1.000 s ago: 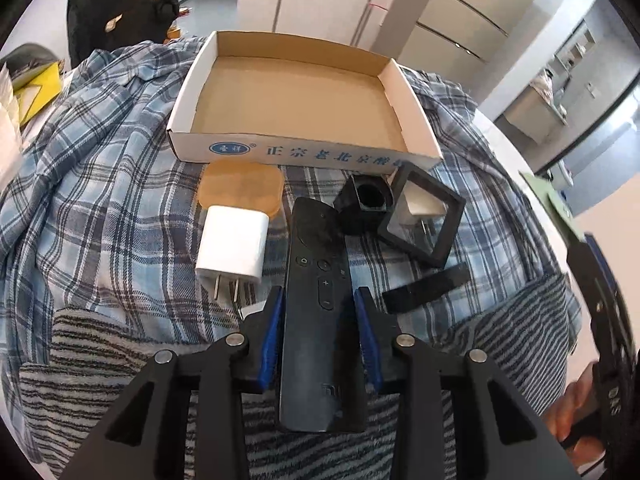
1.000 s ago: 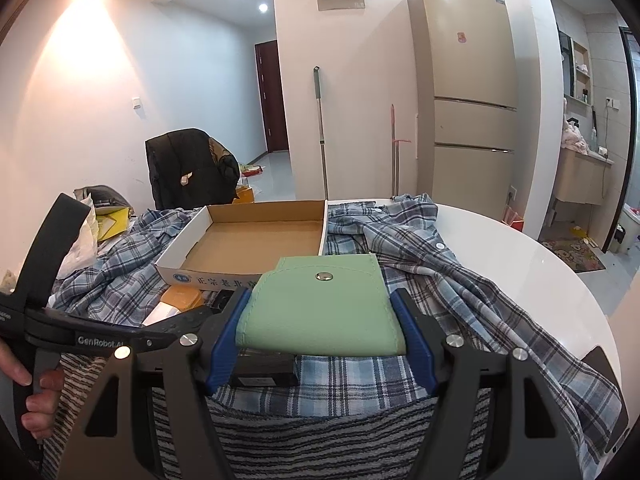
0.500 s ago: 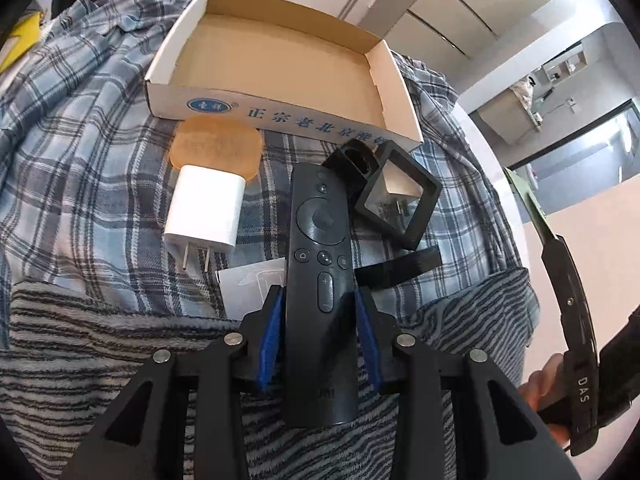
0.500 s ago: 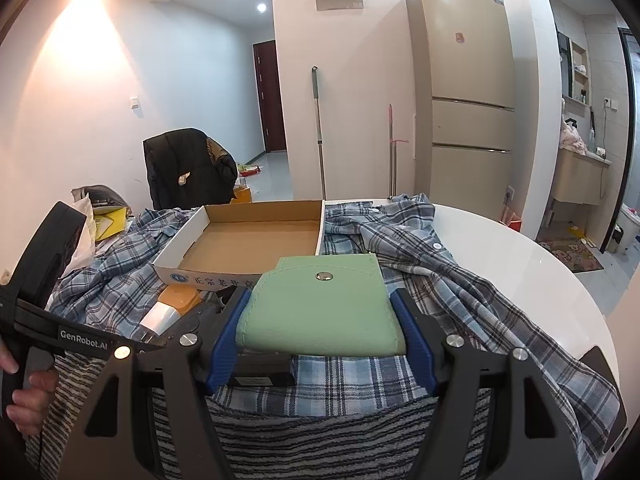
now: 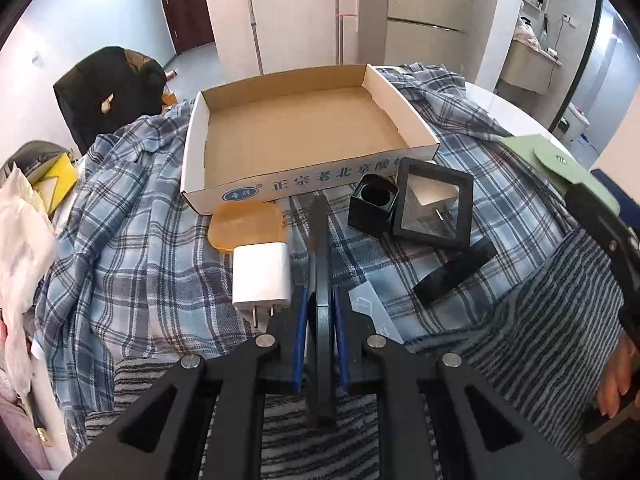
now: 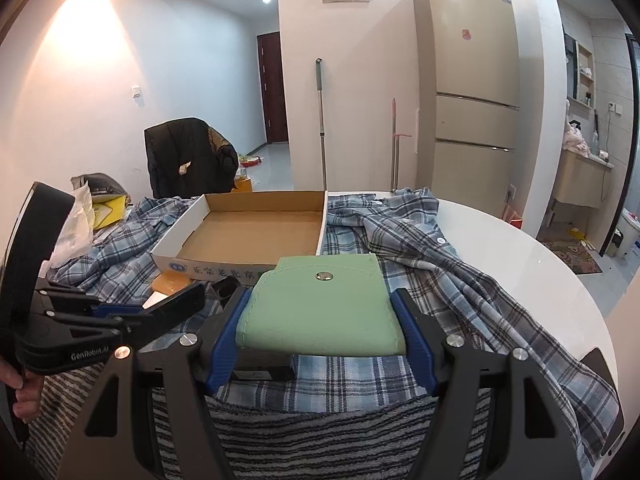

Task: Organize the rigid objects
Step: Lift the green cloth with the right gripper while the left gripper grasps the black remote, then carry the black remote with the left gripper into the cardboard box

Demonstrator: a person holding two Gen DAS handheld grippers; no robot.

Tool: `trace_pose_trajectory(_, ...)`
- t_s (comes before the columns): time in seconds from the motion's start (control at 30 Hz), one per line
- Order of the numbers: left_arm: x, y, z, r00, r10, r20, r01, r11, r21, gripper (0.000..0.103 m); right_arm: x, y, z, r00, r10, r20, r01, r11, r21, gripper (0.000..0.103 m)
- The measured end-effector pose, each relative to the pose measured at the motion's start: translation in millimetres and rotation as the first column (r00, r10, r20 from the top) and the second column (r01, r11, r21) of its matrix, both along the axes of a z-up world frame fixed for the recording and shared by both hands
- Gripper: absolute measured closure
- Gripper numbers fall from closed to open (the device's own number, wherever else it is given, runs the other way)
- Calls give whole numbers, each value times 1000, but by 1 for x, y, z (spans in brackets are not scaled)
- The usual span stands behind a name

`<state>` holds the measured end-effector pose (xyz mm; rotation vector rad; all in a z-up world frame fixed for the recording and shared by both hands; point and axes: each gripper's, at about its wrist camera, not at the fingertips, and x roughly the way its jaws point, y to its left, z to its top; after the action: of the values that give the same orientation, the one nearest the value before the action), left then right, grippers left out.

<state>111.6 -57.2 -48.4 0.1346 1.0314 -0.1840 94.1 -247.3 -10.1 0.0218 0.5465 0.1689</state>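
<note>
A black remote (image 5: 320, 256) stands on its thin edge between the blue pads (image 5: 301, 328) of my left gripper (image 5: 320, 320), whose jaws are closing onto it and press its two faces. An empty cardboard box (image 5: 304, 184) lies just beyond, on a plaid shirt. In the right wrist view my right gripper (image 6: 322, 304) is shut on a green snap pouch (image 6: 324, 312), held in front of the box (image 6: 180, 252). The left gripper (image 6: 176, 304) shows at the lower left there.
Near the remote lie a white charger (image 5: 262, 276), an amber pad (image 5: 248, 226), a black cube holder (image 5: 372, 208), a black-framed display case (image 5: 432, 208), a black strip (image 5: 456, 272) and a clear packet (image 5: 368, 308). Striped cloth (image 6: 320, 432) covers the near edge of the white table (image 6: 520, 272).
The remote has turned from lying flat to standing edge-on between the left jaws, which have narrowed on it. The left view has tilted up. The right gripper and pouch are unchanged.
</note>
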Motion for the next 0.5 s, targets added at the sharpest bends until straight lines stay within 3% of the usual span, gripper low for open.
trace_pose_trajectory(0.1, -2, 0, -3, 1000, 7, 7, -7, 1000, 20, 89, -3, 0, 1, 1000, -8, 15, 9, 1000, -12, 34)
trace_pose_trajectory(0.27, 10, 11, -22, 995, 47, -84, -47, 999, -3, 87, -1, 0, 0, 1000, -7, 1, 7, 1000, -9, 34)
trace_pose_trajectory(0.5, 5, 19, -20, 997, 39, -61, -41, 998, -37, 88, 0, 2, -1, 1000, -3, -3, 3, 1000, -19, 34)
